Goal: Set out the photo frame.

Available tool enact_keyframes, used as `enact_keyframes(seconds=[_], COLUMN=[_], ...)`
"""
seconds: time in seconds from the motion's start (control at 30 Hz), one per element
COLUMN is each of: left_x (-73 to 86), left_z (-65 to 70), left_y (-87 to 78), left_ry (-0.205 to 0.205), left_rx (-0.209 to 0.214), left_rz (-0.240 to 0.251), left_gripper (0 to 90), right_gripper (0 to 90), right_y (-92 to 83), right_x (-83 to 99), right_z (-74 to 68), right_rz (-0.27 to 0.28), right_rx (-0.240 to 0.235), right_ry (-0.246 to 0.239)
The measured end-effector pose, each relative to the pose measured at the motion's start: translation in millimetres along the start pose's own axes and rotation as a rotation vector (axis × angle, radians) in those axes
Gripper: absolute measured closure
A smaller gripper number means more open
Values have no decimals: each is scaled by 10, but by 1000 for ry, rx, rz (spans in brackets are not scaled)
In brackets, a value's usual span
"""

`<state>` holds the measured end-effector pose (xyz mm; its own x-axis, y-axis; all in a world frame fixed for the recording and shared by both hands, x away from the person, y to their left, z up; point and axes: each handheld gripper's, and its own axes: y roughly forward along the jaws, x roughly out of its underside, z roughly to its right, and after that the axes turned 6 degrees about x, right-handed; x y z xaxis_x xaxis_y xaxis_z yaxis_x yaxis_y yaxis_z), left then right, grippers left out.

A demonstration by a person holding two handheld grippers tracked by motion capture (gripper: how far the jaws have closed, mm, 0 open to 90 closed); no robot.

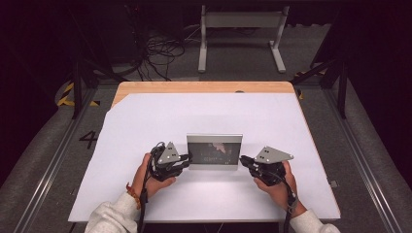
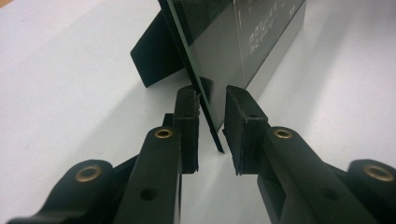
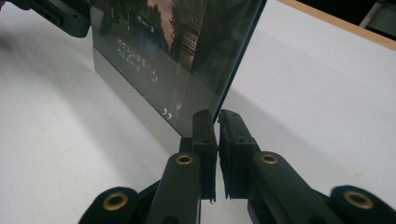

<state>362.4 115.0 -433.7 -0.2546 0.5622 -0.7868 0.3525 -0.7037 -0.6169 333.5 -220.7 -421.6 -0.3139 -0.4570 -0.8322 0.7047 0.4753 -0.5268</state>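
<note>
picture frame (image 1: 214, 151): 1 | grippers: 2 | white sheet (image 1: 145, 121): 1 | table (image 1: 194, 87): 1

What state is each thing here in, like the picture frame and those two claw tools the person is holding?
picture frame: standing upright on the white sheet, propped by its back stand, glass front facing the person.
left gripper: at the frame's left edge, jaws astride the glass with a gap on one side, not clamped.
right gripper: jaws nearly together, pinching the frame's right edge.
white sheet: lying flat on the wooden table.
</note>
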Motion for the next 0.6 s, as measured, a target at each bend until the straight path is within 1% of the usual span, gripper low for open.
enact_keyframes(seconds=[0.13,0.2,0.27,0.37,0.5,0.6], left_x=[5,6,13,31,56,77], left_z=[11,14,32,59,68,69], left_y=[-64,-83,-130,-184,-243,-273], left_ry=[10,9,18,19,20,17], left_rx=[-8,-4,-10,-11,-7,-7], left_rz=[17,21,25,33,41,42], left_gripper=[741,742,738,733,718,702], right_gripper=[840,832,821,811,781,761], right_y=[-30,-36,-54,-75,-90,-120], right_x=[-14,-16,-23,-34,-22,12], right_z=[-2,-3,-9,-8,-16,-14], right_rz=[6,7,7,11,-1,-8], right_rx=[5,5,12,17,22,15], right_ry=[-12,-15,-24,-32,-43,-36])
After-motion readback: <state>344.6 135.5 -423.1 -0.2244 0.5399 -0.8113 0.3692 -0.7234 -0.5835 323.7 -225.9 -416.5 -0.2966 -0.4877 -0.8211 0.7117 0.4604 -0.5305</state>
